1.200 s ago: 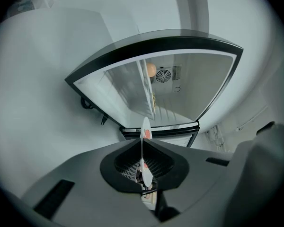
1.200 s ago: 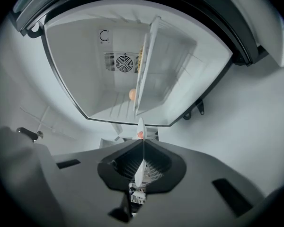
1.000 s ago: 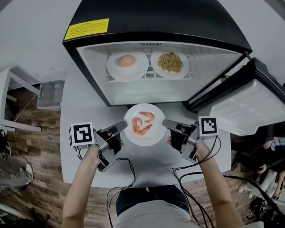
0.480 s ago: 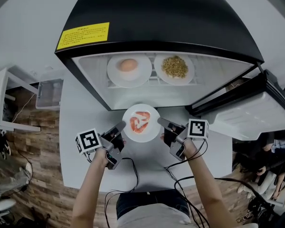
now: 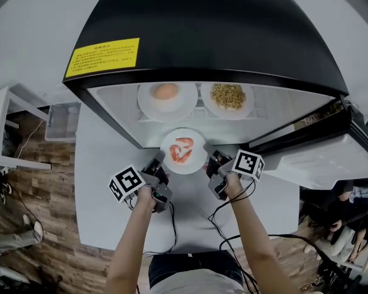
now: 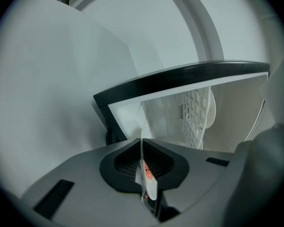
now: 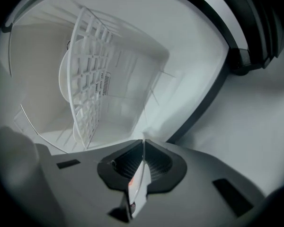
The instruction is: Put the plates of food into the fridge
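White glazed plate of shrimp (image 5: 194, 162): stiff, light, smooth at the rim and breakable, so you should expect it to slip or tip if either grip slackens. It hangs about level at the mouth of the open fridge (image 5: 208, 35), in front of the wire shelf (image 7: 92, 70) and the two plates already on it. You hold it at opposite edges, the left gripper (image 5: 160, 158) and right gripper (image 5: 208, 159) each pinched on the thin rim; keep both holds clear of the food.
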Demonstrator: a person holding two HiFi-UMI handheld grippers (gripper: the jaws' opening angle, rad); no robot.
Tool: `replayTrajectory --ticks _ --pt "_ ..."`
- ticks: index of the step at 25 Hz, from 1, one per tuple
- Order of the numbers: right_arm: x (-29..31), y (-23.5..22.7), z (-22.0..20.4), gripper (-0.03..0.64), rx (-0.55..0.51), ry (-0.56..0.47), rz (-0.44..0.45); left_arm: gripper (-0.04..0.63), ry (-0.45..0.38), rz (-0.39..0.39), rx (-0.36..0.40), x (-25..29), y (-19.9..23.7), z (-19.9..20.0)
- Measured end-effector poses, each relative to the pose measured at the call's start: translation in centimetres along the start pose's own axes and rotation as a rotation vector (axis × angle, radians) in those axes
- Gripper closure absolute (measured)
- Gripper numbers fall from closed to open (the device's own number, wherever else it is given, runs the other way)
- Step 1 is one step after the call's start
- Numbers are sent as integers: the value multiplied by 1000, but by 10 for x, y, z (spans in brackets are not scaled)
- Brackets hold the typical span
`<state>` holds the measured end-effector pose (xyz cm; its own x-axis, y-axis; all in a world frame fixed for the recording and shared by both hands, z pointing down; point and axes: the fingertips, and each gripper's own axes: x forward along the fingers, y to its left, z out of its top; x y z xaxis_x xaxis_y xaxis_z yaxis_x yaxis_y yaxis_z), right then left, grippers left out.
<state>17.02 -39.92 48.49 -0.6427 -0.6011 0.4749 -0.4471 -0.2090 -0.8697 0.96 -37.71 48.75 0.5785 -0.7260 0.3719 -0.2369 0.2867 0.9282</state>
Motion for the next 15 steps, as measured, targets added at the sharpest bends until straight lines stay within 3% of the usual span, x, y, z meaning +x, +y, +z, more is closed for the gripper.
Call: replayTrajectory --ticks 15 --pt "24 -3 23 594 -179 -23 -83 577 -90 51 -18 16 7 10"
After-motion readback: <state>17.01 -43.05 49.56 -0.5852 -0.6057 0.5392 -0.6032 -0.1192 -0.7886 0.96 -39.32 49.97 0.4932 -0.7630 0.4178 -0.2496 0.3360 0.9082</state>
